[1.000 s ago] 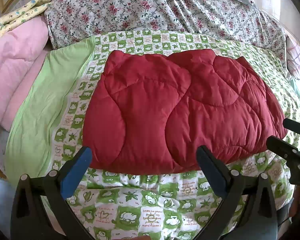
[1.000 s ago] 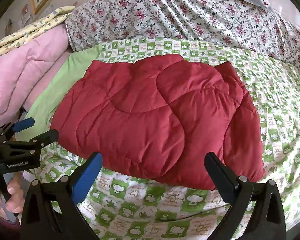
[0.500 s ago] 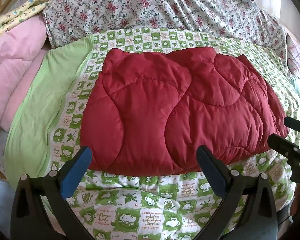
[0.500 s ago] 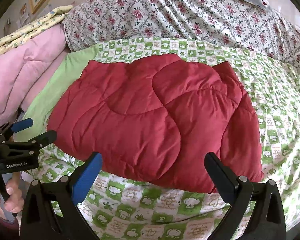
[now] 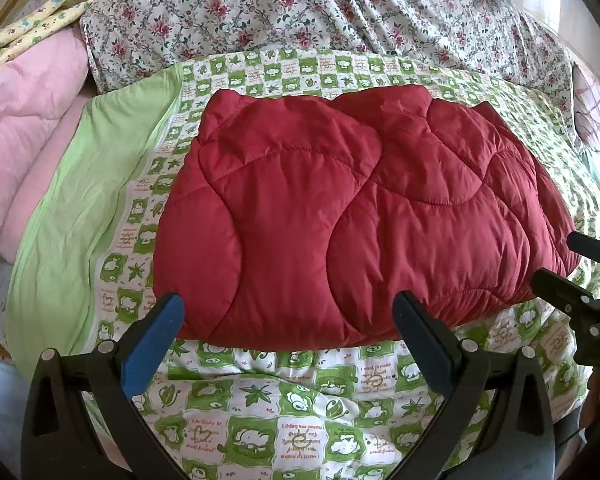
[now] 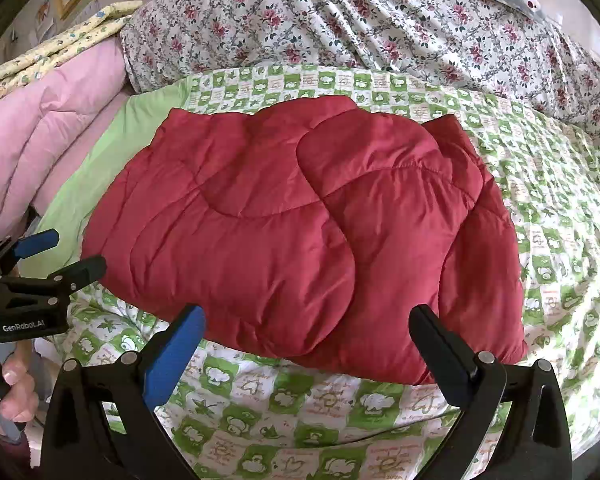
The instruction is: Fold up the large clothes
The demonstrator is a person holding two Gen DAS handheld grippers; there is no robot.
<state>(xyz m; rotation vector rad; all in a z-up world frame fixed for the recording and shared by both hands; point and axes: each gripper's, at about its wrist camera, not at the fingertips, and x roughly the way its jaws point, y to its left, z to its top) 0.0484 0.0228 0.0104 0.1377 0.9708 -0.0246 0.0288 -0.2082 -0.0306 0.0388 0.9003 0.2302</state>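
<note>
— So, how do your tongs stand?
— Your left gripper (image 5: 288, 320) and right gripper (image 6: 308, 332) both gape wide, holding nothing.
— And the garment?
— Your red quilted jacket (image 5: 352, 216) lies folded on the green checked sheet (image 5: 260, 432), just beyond your fingertips.

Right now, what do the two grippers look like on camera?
Both are black plastic clamp-style tools. On the left gripper and the right gripper, one finger has a blue pad, the other is all black, with silver rivets at the pivots. White "GenRobot.AI" lettering marks the left one's body.
</note>
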